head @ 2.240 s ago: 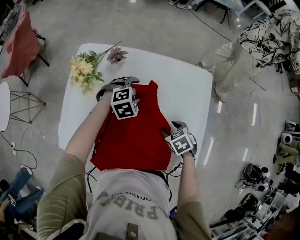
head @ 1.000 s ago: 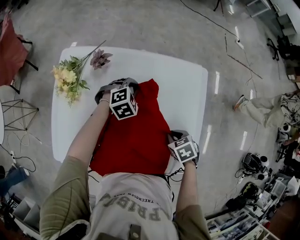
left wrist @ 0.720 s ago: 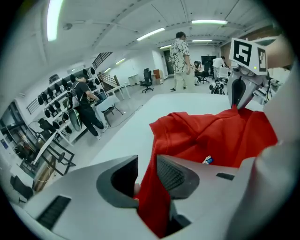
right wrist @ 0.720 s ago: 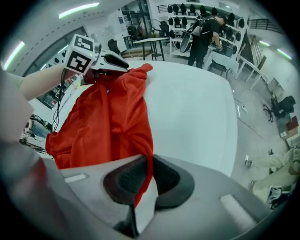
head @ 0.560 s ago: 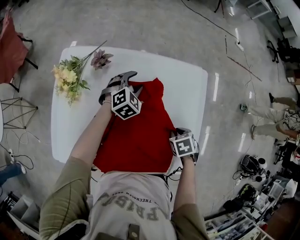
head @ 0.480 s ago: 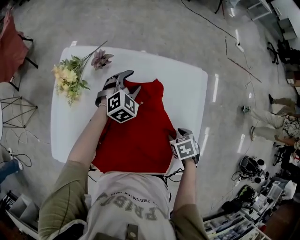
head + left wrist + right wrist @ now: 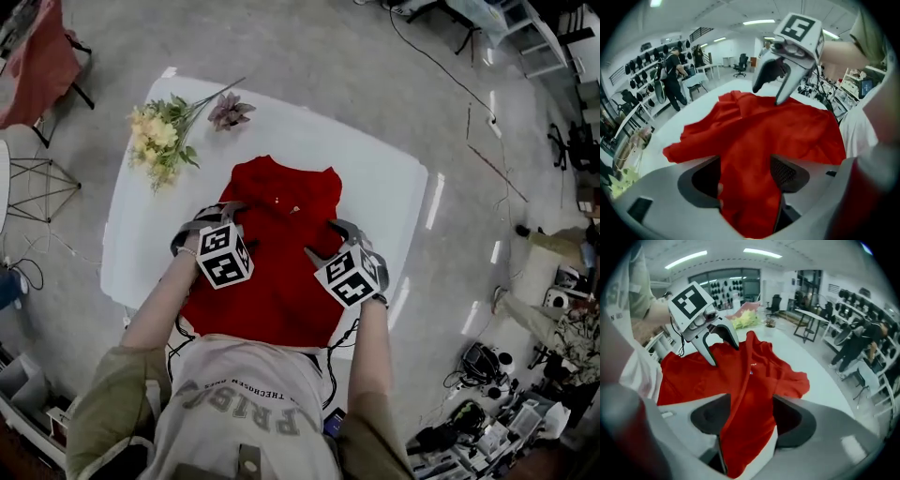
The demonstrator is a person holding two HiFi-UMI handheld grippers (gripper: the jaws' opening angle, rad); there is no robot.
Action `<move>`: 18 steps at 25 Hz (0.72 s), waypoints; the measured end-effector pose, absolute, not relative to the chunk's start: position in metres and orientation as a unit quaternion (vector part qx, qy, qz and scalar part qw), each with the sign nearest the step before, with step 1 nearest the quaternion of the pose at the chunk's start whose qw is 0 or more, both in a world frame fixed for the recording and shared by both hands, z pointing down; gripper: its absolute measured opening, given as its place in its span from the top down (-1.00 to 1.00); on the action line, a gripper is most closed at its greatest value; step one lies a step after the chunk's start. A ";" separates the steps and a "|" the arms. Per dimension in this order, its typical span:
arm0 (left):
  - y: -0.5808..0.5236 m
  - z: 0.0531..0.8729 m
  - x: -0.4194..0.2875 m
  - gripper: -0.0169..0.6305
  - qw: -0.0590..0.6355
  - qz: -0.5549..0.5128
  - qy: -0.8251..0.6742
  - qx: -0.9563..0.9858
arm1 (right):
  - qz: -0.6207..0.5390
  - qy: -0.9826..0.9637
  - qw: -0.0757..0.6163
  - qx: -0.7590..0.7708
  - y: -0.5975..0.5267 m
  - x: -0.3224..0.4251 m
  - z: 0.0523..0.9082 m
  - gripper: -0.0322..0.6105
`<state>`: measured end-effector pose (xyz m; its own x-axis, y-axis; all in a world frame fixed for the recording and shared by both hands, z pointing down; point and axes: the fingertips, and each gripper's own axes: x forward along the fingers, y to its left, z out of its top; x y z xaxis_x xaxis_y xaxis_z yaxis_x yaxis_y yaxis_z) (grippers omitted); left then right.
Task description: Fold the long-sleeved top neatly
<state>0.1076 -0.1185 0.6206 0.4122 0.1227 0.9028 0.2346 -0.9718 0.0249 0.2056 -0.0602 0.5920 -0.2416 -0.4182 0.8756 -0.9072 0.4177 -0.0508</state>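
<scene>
- Head view: the red long-sleeved fabric top lies spread on the white rounded table, directly under both tools. The left gripper sits over the garment's left edge; the right gripper sits over its right edge. A bunch of yellow artificial flowers and a single purple flower lie beyond the left gripper, apart from the garment.
- Left gripper view: the left gripper has just been opening its jaws. They stand wide apart, with a raised fold of the top between them and not clamped. The right gripper is opposite, across the garment.
- Right gripper view: the right gripper has also just been opening its jaws. They stand apart, with a ridge of the top between them, unclamped. The left gripper is opposite, jaws spread over the cloth.
</scene>
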 end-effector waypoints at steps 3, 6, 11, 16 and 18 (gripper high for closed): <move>-0.115 0.637 0.091 -0.02 0.038 -0.549 -0.096 -0.830 | 0.317 -0.727 0.464 0.394 -0.058 0.216 0.626 0.03; -0.122 0.642 0.086 -0.03 -0.017 -0.541 -0.067 -0.838 | 0.337 -0.724 0.474 0.372 -0.055 0.231 0.645 -0.11; -0.130 0.628 0.073 -0.03 -0.031 -0.530 -0.041 -0.846 | 0.347 -0.728 0.459 0.374 -0.061 0.237 0.626 -0.11; -0.126 0.629 0.062 -0.03 -0.045 -0.528 -0.016 -0.848 | 0.298 -0.757 0.447 0.371 -0.102 0.233 0.610 -0.12; -0.124 0.639 0.057 -0.03 -0.060 -0.532 -0.007 -0.844 | 0.320 -0.737 0.476 0.357 -0.102 0.244 0.633 -0.12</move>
